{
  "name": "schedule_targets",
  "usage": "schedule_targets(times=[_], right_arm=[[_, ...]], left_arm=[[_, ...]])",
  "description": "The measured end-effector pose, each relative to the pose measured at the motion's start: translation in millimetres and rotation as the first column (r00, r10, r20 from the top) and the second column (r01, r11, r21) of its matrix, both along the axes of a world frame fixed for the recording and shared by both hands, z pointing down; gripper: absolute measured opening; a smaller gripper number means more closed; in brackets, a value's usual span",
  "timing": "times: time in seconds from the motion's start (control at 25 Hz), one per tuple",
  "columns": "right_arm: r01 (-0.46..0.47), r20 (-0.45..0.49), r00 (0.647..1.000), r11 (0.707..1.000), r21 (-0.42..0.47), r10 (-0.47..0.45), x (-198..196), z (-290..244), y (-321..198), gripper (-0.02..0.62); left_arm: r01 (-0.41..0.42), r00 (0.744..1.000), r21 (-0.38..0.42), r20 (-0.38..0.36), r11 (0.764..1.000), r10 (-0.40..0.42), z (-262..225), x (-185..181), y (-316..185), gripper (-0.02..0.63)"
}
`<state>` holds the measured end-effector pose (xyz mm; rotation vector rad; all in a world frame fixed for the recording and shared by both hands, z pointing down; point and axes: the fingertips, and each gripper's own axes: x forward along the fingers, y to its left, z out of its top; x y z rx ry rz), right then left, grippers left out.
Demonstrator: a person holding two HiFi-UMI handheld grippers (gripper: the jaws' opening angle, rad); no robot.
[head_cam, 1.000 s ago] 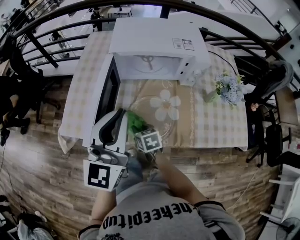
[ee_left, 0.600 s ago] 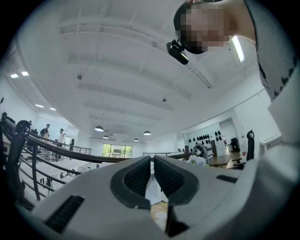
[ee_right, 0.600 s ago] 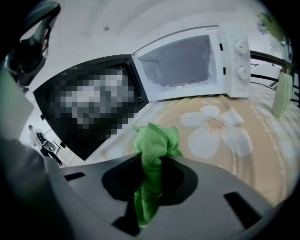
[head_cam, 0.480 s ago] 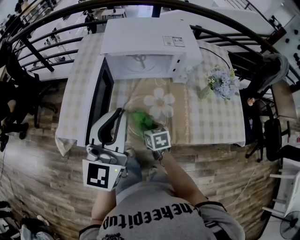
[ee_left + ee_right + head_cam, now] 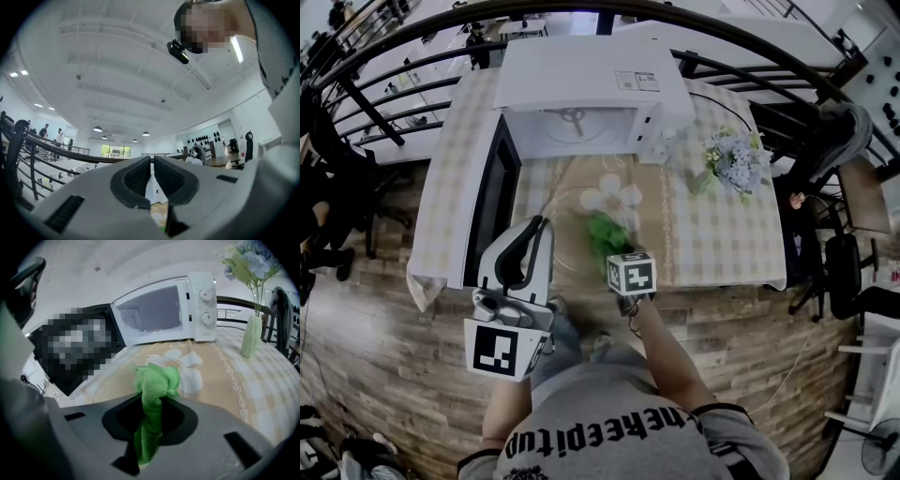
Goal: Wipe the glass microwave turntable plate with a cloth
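The person (image 5: 619,427) stands at the table's (image 5: 722,244) front edge, facing the microwave (image 5: 581,80).

**Left gripper.** The left gripper (image 5: 534,234) is held in front of the microwave's open door (image 5: 492,202), tilted upward so that its own view takes in mostly ceiling. Its jaws are drawn together to a narrow slit with nothing between them. It takes no part in the wiping at this moment.

**Right gripper and cloth.** The right gripper (image 5: 151,413) points toward the microwave, and its jaws are clamped on a bunched green cloth (image 5: 154,380). The free end of the cloth protrudes ahead of the jaws.

**Plate.** The glass plate (image 5: 108,383) lies flat on the table directly in front of the microwave's cavity (image 5: 581,127), which holds no plate. The cloth sits over the plate's middle region, as far as the faint rim allows that to be judged. Contact between cloth and glass looks likely but cannot be confirmed.

**Background.** A vase (image 5: 251,336) of flowers stands on the table to the right of the microwave, well apart from the plate.

**Progress.** The preparatory steps appear complete: the plate is out of the oven and the cloth is in hand and on station. Wiping seems to be under way. The clear glass gives no sign of which areas are already wiped, so the remaining share cannot be estimated. Passes out to the rim probably remain.
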<state>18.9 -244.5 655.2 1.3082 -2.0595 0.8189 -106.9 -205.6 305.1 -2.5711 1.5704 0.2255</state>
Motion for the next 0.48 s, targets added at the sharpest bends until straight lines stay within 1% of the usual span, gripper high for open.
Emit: schedule_targets(times=[0.36,0.48], right_arm=[[-0.088,-0.025,0.996,0.996,0.004,0.088,43,1,-2,0.074],[-0.094,-0.040,0.995,0.996,0.005,0.094,47,2,-3,0.074]], left_arm=[[0.002,1.000,0.000,-0.001,1.000,-0.002,0,3,4,0.023],[0.006,1.000,0.001,-0.003,1.000,-0.006,0,1,5,0.023]])
